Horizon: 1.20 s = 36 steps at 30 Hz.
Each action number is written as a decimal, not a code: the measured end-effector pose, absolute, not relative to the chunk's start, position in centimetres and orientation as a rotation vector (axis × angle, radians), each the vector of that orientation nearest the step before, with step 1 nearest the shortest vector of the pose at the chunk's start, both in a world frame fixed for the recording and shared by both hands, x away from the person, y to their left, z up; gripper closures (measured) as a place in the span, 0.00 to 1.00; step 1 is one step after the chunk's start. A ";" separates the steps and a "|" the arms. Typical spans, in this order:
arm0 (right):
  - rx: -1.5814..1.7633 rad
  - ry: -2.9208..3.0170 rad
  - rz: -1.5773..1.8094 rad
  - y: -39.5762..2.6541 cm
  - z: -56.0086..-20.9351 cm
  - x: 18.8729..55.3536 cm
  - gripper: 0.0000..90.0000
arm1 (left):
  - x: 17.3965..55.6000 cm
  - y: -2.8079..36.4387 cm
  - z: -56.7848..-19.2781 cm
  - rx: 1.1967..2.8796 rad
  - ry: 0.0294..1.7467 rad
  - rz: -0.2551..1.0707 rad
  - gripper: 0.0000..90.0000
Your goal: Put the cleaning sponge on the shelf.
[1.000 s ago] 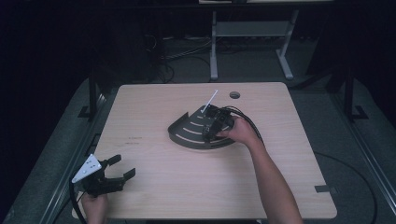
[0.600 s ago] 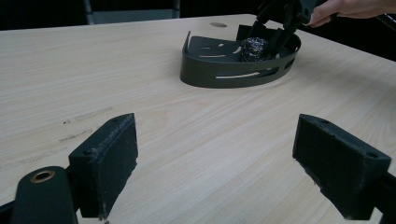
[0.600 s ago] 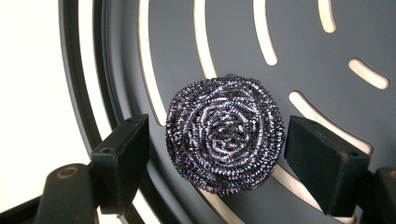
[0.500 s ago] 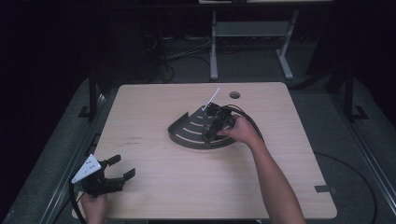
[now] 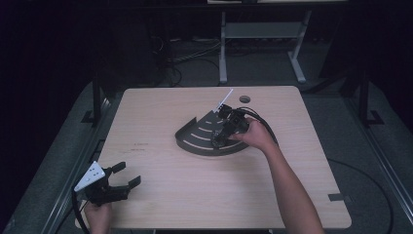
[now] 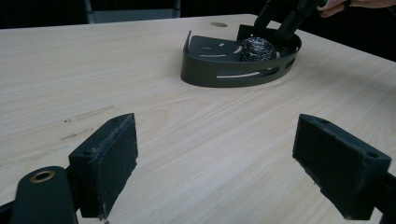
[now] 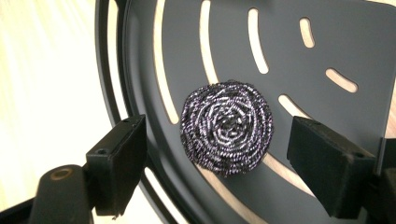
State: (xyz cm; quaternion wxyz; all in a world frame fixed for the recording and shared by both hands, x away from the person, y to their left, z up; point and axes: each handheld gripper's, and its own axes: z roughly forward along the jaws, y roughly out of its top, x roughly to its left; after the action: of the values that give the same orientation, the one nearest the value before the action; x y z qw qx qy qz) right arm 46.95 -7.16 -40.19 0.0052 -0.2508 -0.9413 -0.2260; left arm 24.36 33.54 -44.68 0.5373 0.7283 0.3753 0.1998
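Your right gripper [image 7: 219,163] has just been opening and its jaws stand clear of the scourer [image 7: 227,127], which lies released on the slotted floor of the tray [image 5: 195,141] mid-table; lift straight up so neither pad snags the wire coil. Your left gripper [image 5: 117,183] rests spread and empty near the table's front-left corner. Count: 1 scourer, 1 tray, 2 grippers.

- Your scourer [image 7: 227,127] is coiled metal wire, glinting and rough, lying in the tray.
- The tray [image 7: 327,42] looks matt dark, smooth.
- Beneath the tray, the table [image 5: 160,117] is pale wood-grain, smooth.
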 end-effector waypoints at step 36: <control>-0.766 -2.969 -0.726 -8.4 -38.7 45.1 0.20 | 24.4 33.4 -44.8 1.746 0.892 0.476 0.15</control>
State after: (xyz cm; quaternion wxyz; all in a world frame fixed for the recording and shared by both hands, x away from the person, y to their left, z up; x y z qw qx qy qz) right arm 45.15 -8.42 -38.65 -0.0045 -0.2431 -0.9422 -0.2304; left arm 24.40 33.38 -44.75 0.5330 0.7323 0.3740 0.1995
